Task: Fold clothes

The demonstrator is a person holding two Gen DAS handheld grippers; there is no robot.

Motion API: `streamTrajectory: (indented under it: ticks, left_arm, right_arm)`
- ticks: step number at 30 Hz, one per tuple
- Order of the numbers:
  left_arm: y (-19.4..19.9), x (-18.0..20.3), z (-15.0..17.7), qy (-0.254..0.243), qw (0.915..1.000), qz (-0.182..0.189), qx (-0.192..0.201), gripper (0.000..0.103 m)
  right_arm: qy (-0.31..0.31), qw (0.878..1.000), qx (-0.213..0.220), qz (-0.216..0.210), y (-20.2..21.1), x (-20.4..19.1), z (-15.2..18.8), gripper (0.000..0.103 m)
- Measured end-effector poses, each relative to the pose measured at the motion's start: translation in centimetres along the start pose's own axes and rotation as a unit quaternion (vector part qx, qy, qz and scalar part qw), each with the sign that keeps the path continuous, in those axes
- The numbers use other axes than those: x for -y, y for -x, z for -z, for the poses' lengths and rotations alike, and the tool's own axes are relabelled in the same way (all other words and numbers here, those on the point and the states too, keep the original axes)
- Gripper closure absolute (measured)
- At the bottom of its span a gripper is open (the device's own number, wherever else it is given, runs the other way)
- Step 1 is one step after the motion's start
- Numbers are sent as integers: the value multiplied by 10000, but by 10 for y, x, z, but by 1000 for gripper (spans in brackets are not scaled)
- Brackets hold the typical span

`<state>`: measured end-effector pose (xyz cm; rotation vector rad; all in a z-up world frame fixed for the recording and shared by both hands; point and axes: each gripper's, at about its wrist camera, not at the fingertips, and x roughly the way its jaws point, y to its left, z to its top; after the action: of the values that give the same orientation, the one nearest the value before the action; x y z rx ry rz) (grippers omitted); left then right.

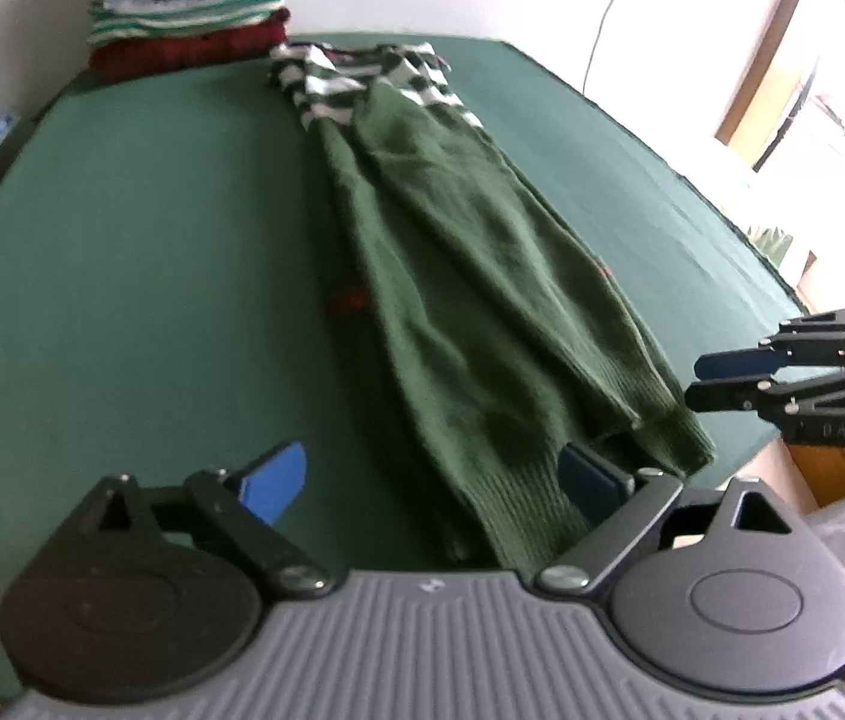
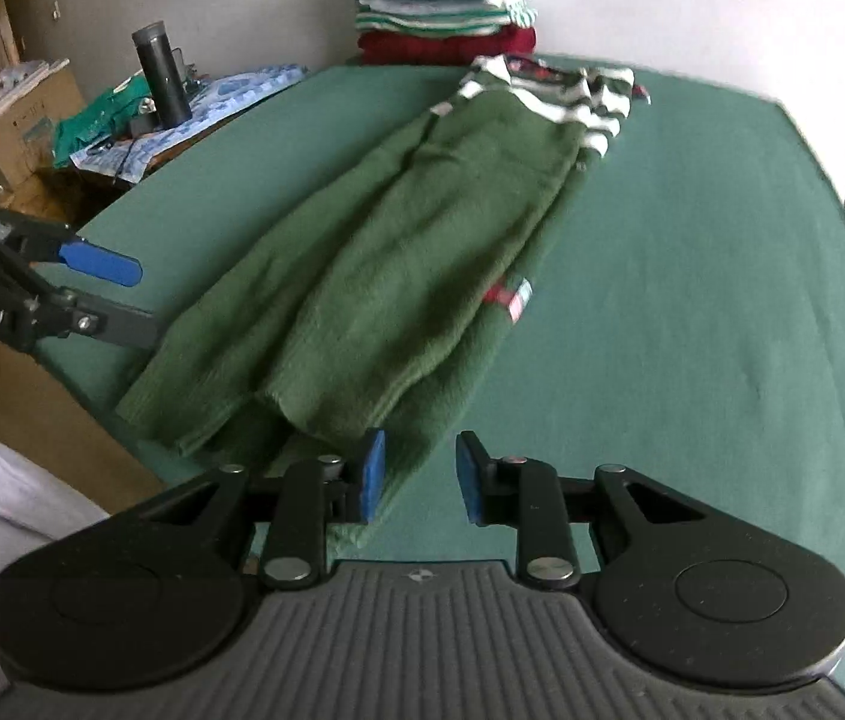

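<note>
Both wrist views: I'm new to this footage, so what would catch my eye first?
A long green sweater with a striped collar lies folded into a narrow strip down the middle of the green table. Behind its collar end, a stack of folded clothes stands against the wall. Both claws, left and right, sit open at the sweater's near hem.

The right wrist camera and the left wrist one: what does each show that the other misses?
Only the right wrist view shows the side table's dark cylinder, a cardboard box and a red tag at the sweater's edge. Only the left wrist view shows the bright window. Both share the green sweater lying lengthwise on the green table, the stack of folded clothes behind it, and both open claws, left and right, near its hem.
</note>
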<state>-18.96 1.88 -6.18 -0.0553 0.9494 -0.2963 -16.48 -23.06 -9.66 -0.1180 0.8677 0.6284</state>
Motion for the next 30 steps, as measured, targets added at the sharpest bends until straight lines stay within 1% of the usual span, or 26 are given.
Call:
streamTrajectory:
  ticks: [3, 4, 5, 6, 7, 9, 11, 13, 16, 19, 24, 26, 28, 30]
  left_arm:
    - [-5, 6, 2, 3, 9999, -63, -121, 23]
    - [-6, 7, 2, 4, 9998, -84, -161, 32]
    - [-8, 9, 3, 5, 9997, -105, -201, 35]
    - [-9, 10, 4, 45, 9997, -77, -225, 36]
    - [-9, 9, 4, 116, 9997, 23, -230, 35]
    - [-8, 6, 6, 198, 9992, 231, -248, 34]
    - [-7, 1, 5, 312, 9980, 471, -274, 29]
    - [-7, -4, 5, 486, 9957, 733, -301, 23]
    - [-6, -12, 4, 683, 9915, 1030, -409, 21]
    - [-2, -11, 8, 587, 9909, 1119, -467, 21]
    - [-6, -6, 1, 412, 9908, 1187, -500, 19]
    - [-2, -7, 1, 475, 9893, 1280, -514, 20]
    - [0, -6, 2, 427, 9893, 1291, -534, 19]
    - [1, -4, 3, 332, 9899, 1264, -557, 19]
  right_arm:
    - [-156, 9997, -126, -123, -1, 11, 2, 74]
    - [-178, 9996, -148, -173, -2, 14, 1, 73]
    - [-198, 9994, -179, -230, -2, 16, 2, 71]
    - [-219, 9991, -214, -288, -3, 17, 3, 69]
    - [-239, 9988, -249, -347, -4, 18, 3, 67]
    - [-280, 9983, -290, -420, -5, 21, 4, 66]
    - [-308, 9977, -306, -527, -6, 23, 3, 66]
    - [-318, 9970, -334, -622, -9, 24, 3, 65]
    - [-249, 9968, -375, -664, -11, 23, 0, 63]
    - [-177, 9959, -435, -775, -13, 20, -2, 62]
    - [-37, 9951, -470, -869, -20, 13, -7, 60]
    - [-147, 9960, -436, -767, -20, 17, -9, 60]
    - [-297, 9987, -213, -344, -13, 21, -9, 60]
    - [-169, 9997, 113, -128, -1, 21, -10, 62]
